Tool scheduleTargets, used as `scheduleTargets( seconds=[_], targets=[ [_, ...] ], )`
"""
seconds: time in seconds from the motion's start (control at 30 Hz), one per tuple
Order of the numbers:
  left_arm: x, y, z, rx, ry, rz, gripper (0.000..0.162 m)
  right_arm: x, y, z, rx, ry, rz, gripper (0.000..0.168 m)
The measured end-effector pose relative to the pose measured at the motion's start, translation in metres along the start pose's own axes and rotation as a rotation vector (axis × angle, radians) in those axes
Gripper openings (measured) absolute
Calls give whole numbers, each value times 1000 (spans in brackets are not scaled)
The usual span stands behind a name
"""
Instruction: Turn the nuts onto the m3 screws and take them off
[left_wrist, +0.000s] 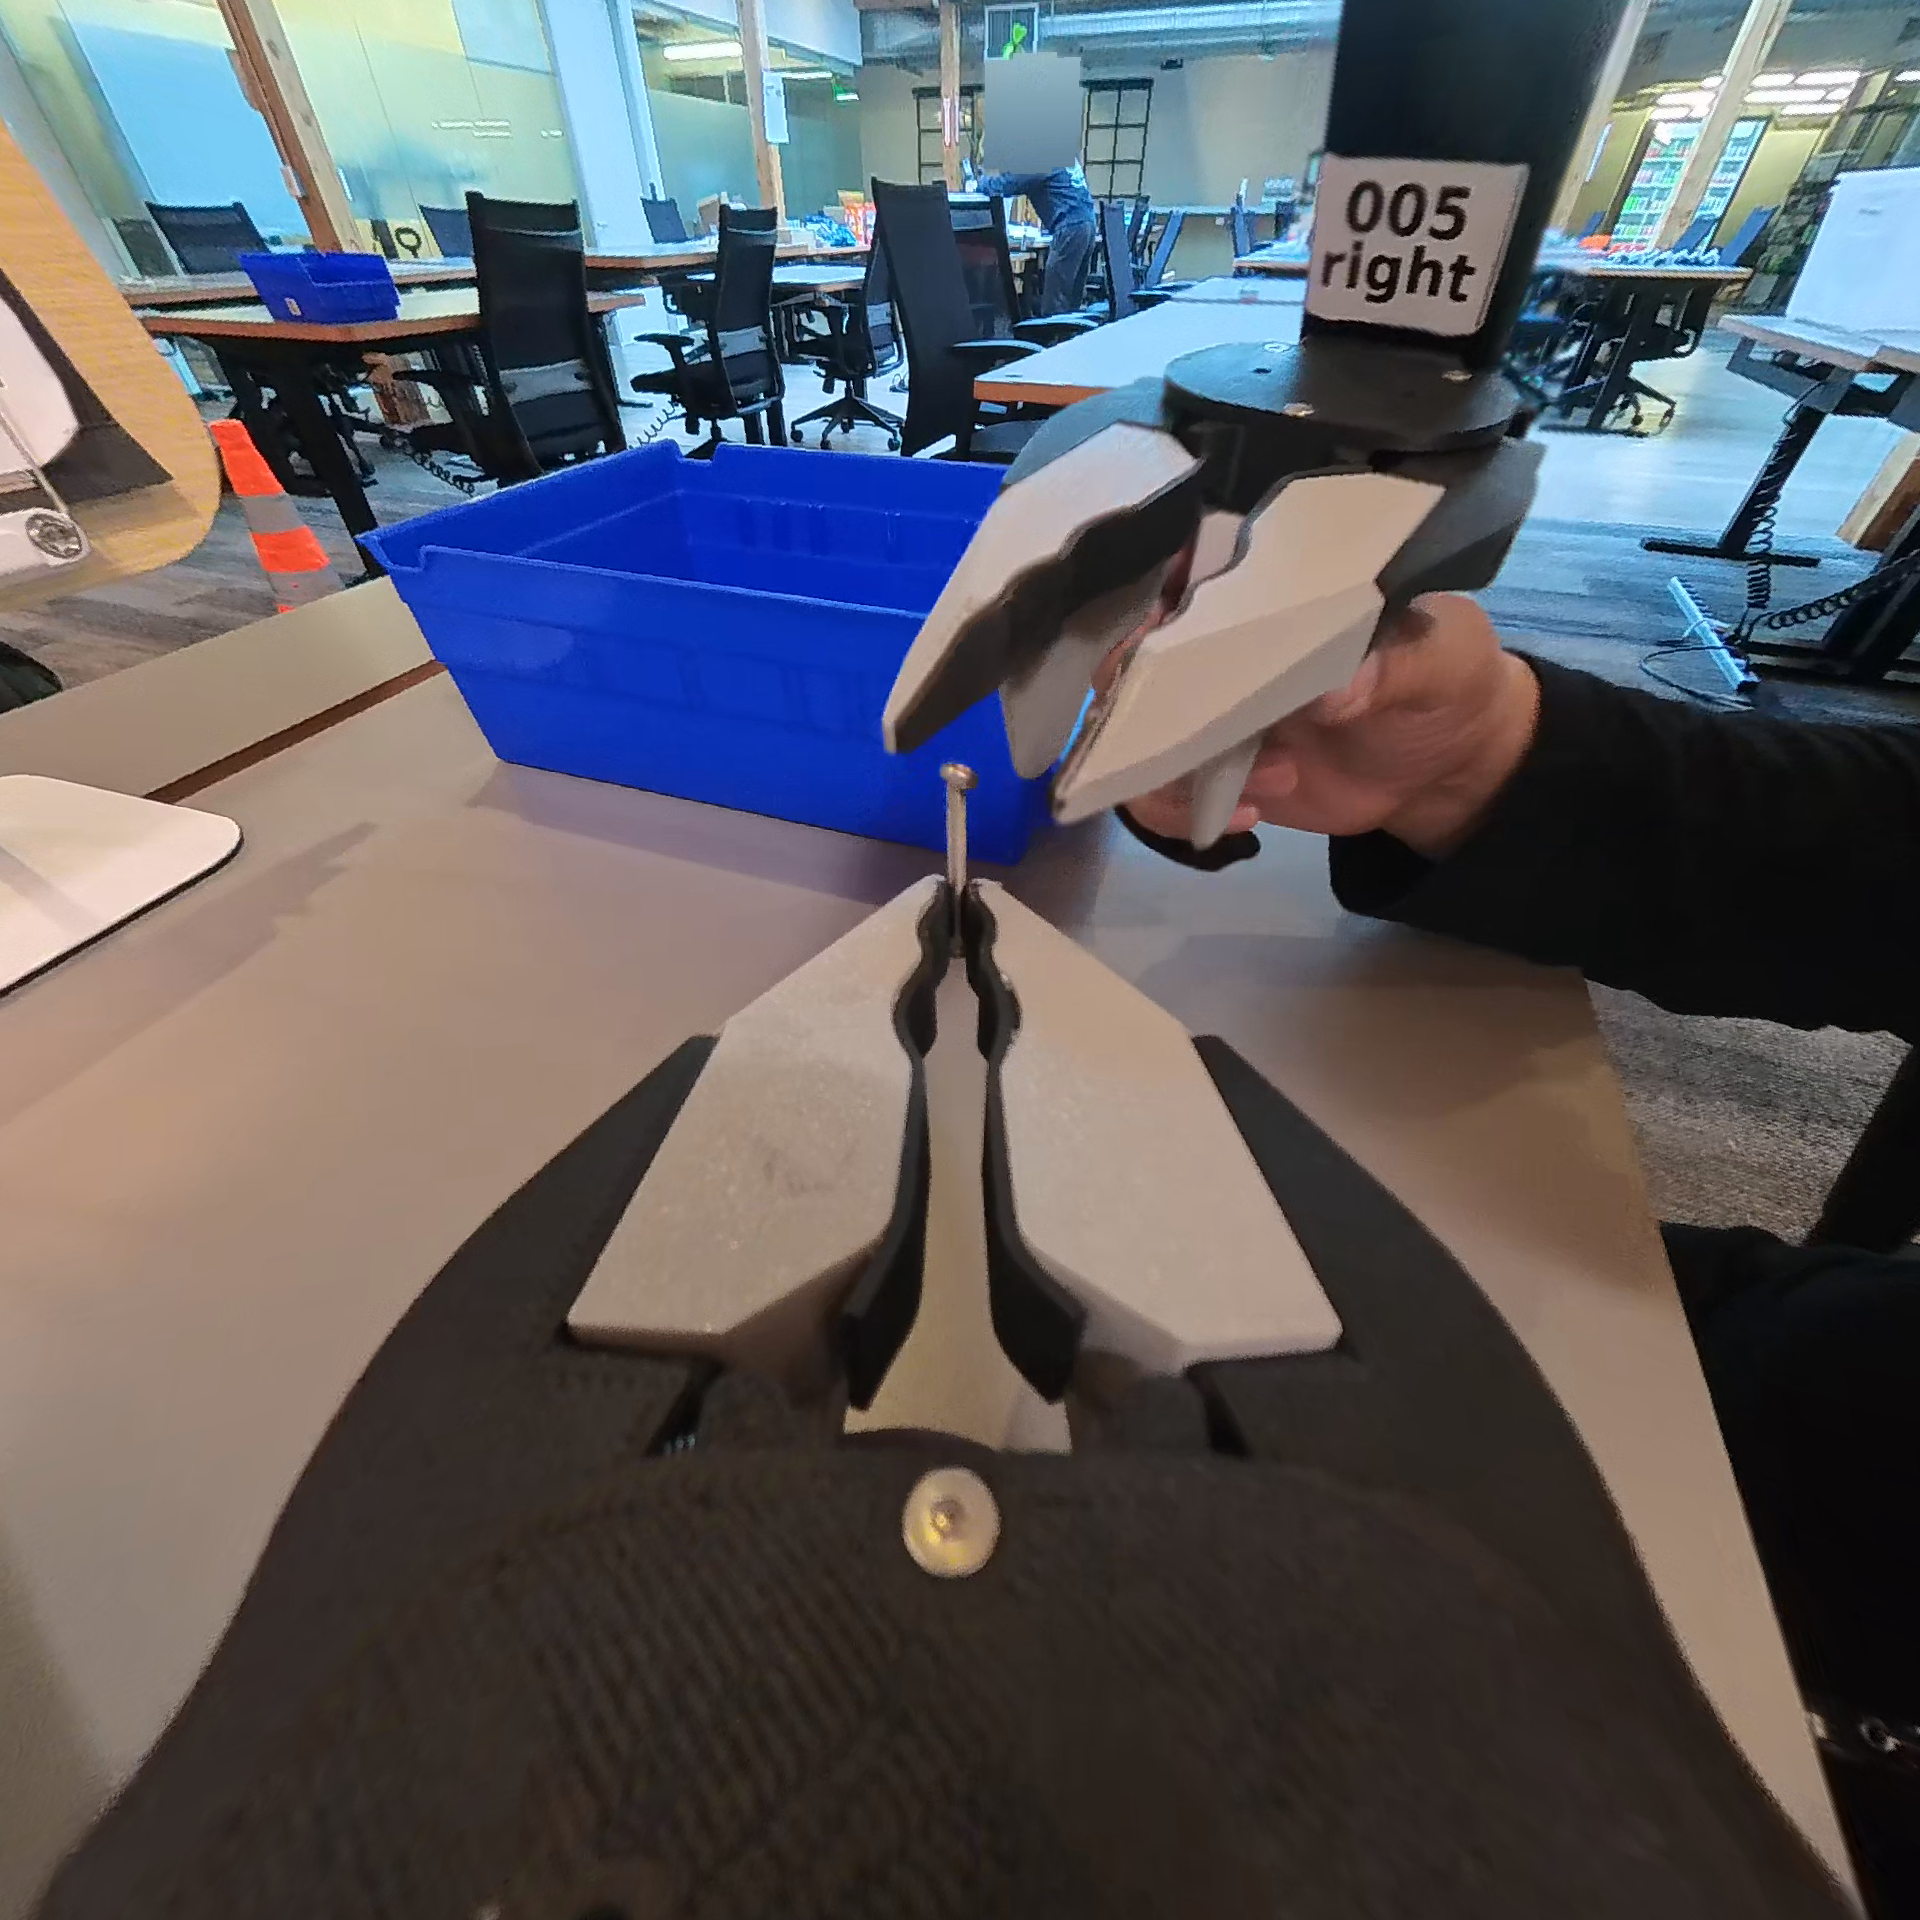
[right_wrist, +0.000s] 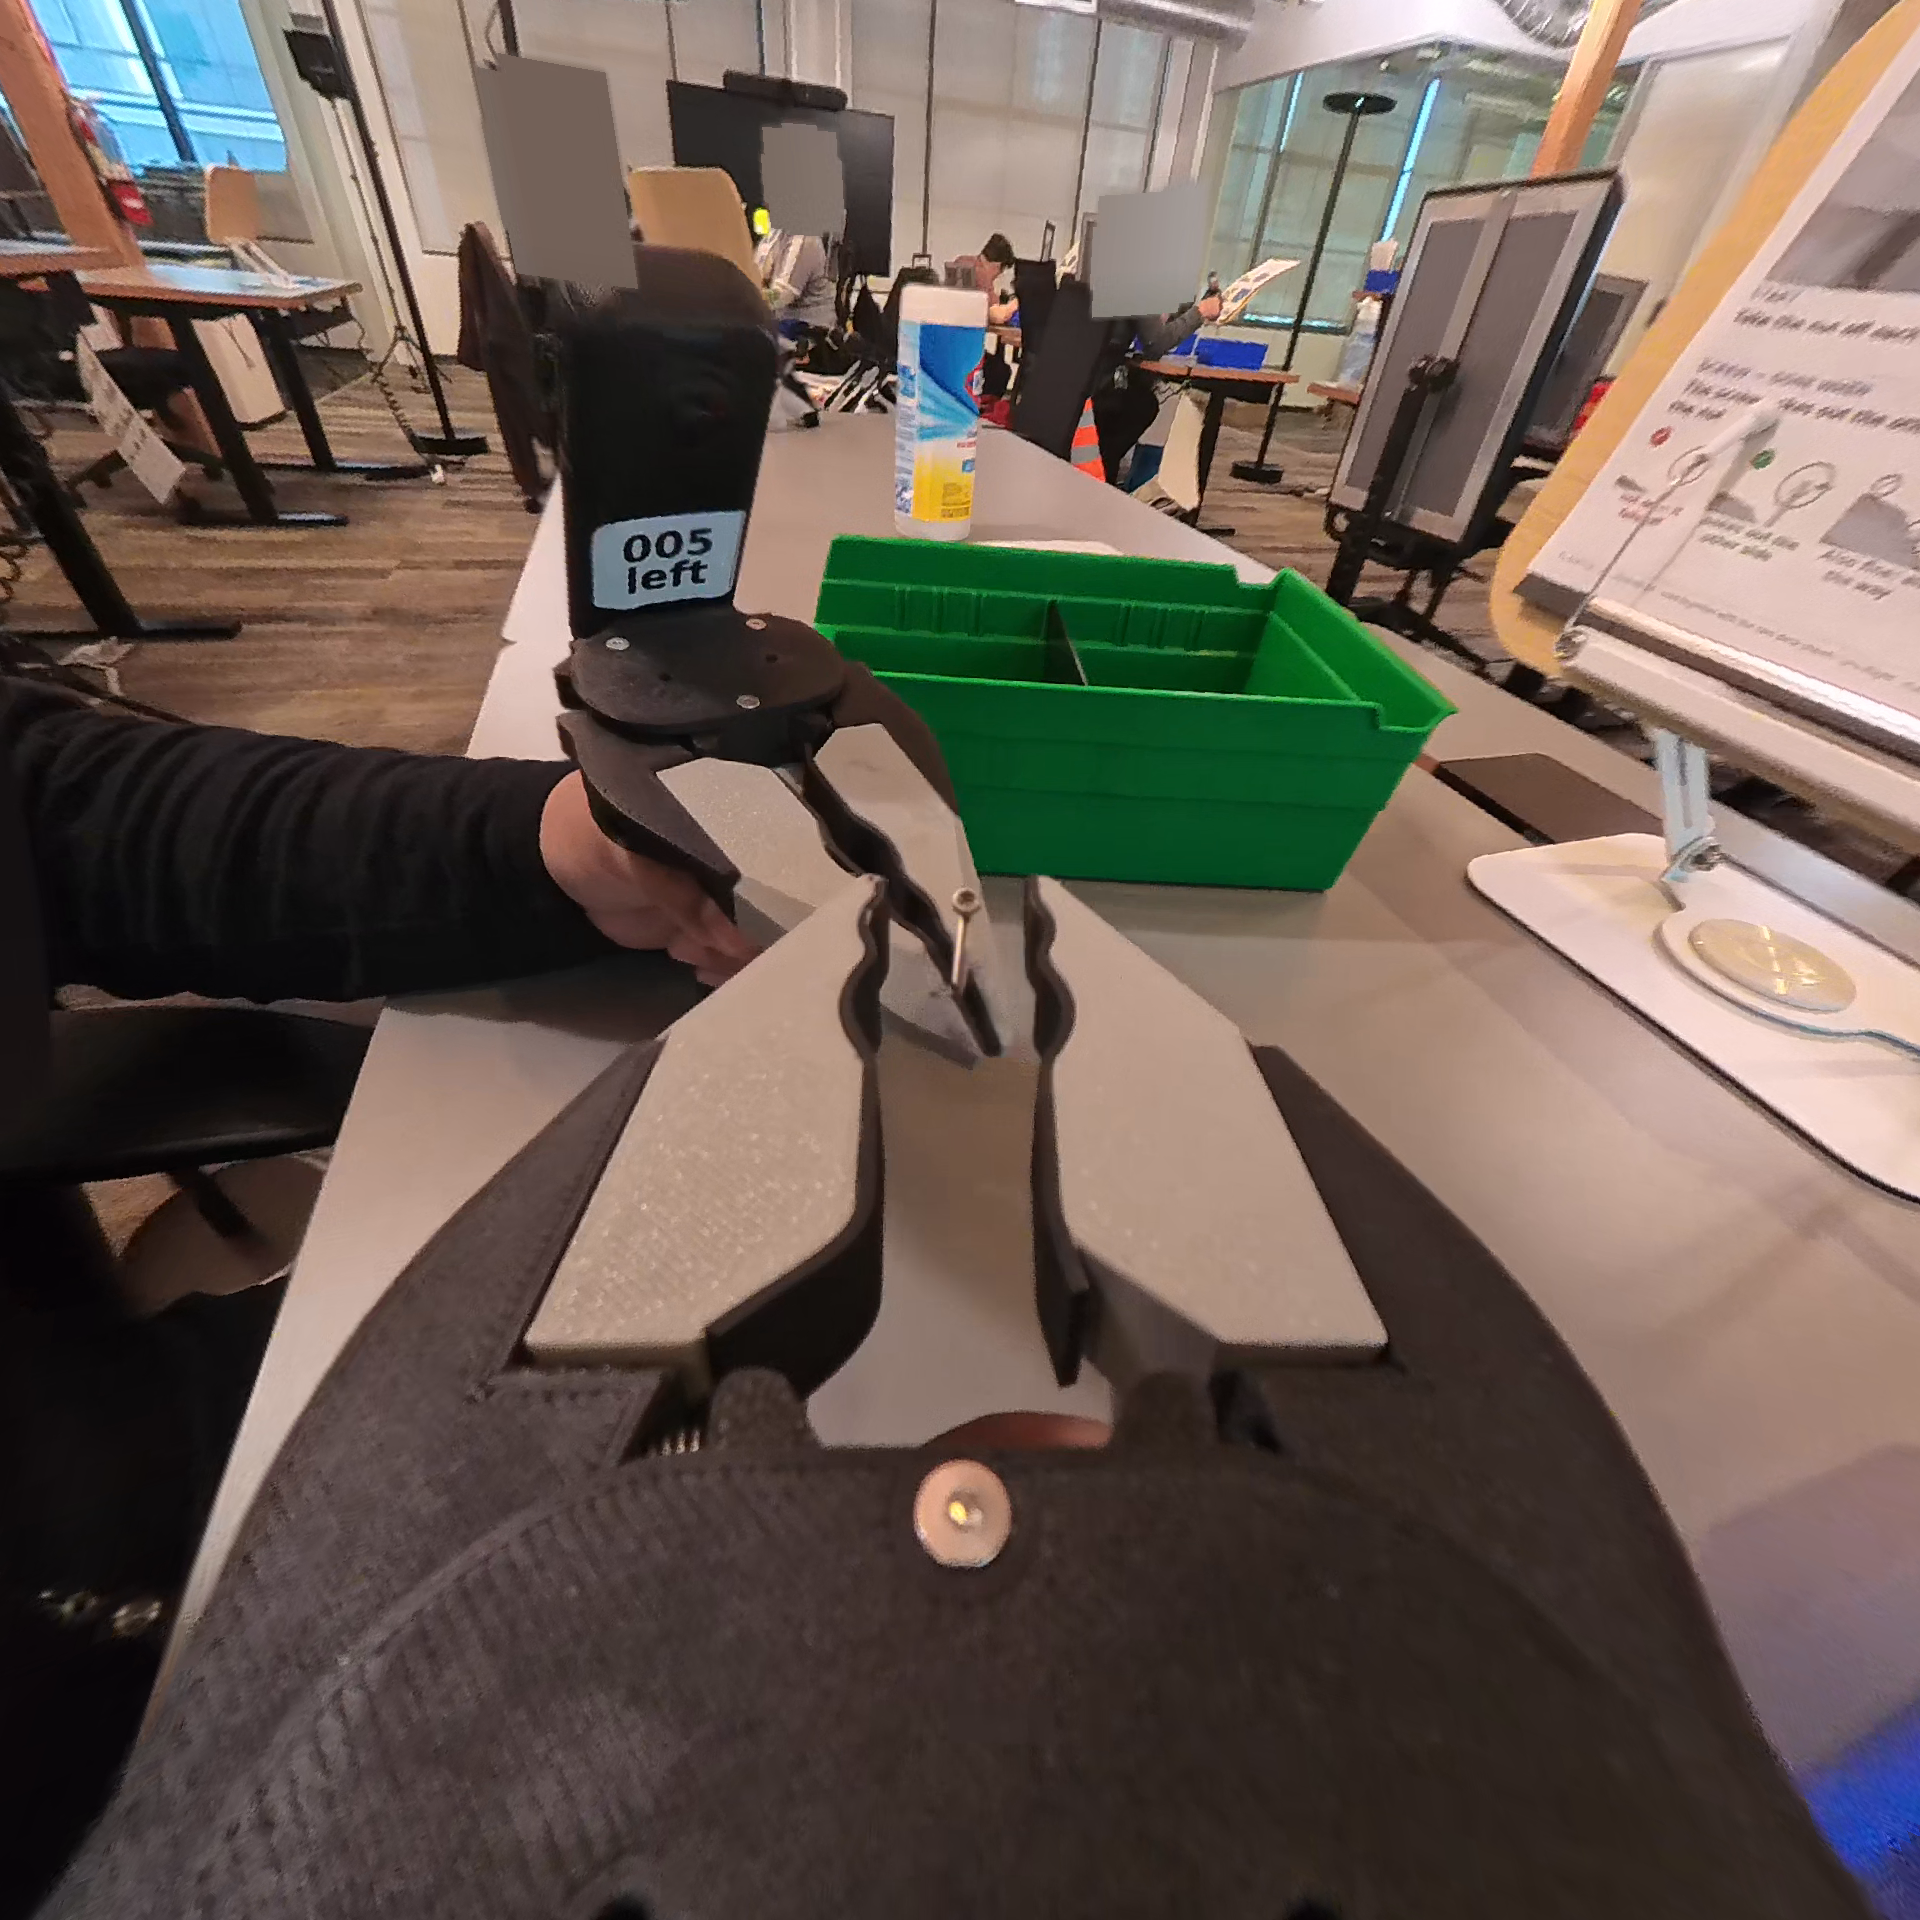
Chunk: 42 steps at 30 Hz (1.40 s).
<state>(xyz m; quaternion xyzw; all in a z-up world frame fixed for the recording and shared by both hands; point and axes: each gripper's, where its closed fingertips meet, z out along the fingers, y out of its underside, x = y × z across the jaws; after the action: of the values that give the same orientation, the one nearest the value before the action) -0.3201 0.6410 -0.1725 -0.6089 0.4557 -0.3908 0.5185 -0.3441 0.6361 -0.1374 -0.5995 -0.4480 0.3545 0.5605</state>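
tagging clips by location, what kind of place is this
Most likely an open-plan office or lab: rows of desks with black office chairs, glass-walled rooms behind, and sorting bins on the table.

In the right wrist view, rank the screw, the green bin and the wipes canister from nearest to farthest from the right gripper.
1. Screw: just ahead of the right gripper, held in the left gripper.
2. Green bin: behind, slightly right.
3. Wipes canister: farthest, beyond the bin's back left corner.

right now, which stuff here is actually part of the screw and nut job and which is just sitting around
In the job:
left gripper
screw
right gripper

Lying about:
blue bin
green bin
wipes canister
instruction stand
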Motion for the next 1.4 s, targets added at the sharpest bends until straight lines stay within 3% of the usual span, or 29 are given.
scheduleTargets(
  seconds=[0.23,1.4],
  targets=[
    [6,-5,-1,28,45,-25,0,1,-7,-16,28,-3,-72,16],
    [18,-8,-1,44,96,-3,0,-12,-7,-8,45,25,-215,6]
  ],
)
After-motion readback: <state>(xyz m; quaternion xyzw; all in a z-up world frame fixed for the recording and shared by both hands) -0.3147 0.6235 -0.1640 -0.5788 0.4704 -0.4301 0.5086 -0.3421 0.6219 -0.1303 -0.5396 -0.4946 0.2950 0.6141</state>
